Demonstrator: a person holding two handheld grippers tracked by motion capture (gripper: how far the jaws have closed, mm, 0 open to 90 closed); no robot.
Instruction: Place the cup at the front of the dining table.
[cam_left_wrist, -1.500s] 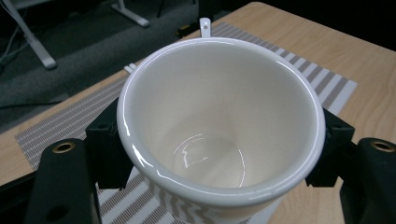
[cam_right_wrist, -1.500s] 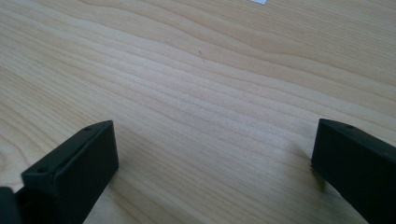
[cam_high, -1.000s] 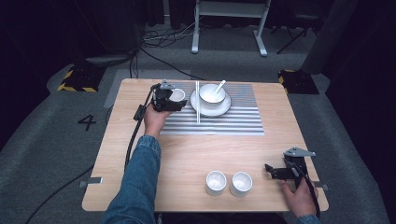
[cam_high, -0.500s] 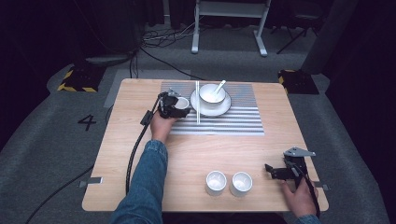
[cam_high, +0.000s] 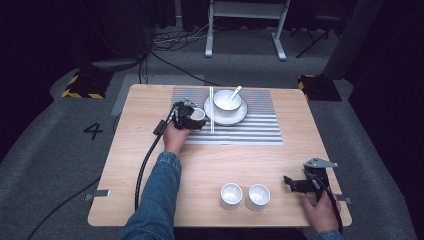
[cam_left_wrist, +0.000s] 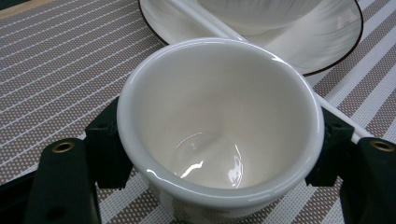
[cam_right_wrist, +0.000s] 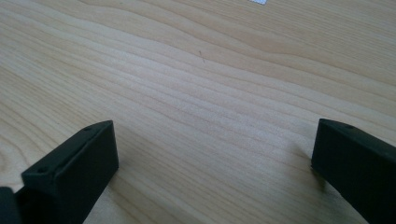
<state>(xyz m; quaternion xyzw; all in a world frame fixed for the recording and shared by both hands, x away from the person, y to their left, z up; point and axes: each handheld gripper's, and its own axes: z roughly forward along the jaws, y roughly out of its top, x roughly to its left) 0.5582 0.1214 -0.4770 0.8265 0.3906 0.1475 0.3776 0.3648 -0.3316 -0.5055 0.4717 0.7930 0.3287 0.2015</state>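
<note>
Cup: small, white, glazed, on the striped mat just left of the plate. We judge it light, rigid, slippery and chip-prone. Left gripper clamps it across the outer wall below the rim; right gripper rests open, empty.

The left tongs, clamped on a small white cup, now sit lower and closer to the person than a second ago. Earlier they are out by the far left corner of the striped mat, level with the plate; now they are over the mat's left part, just left of the white chopsticks and beside the plate's near-left rim. The cup comes down with them, and the mat lies close beneath it. The denim sleeve swings from a leftward slant to nearly straight up the desk, and the cable trails in closer alongside it.
</note>
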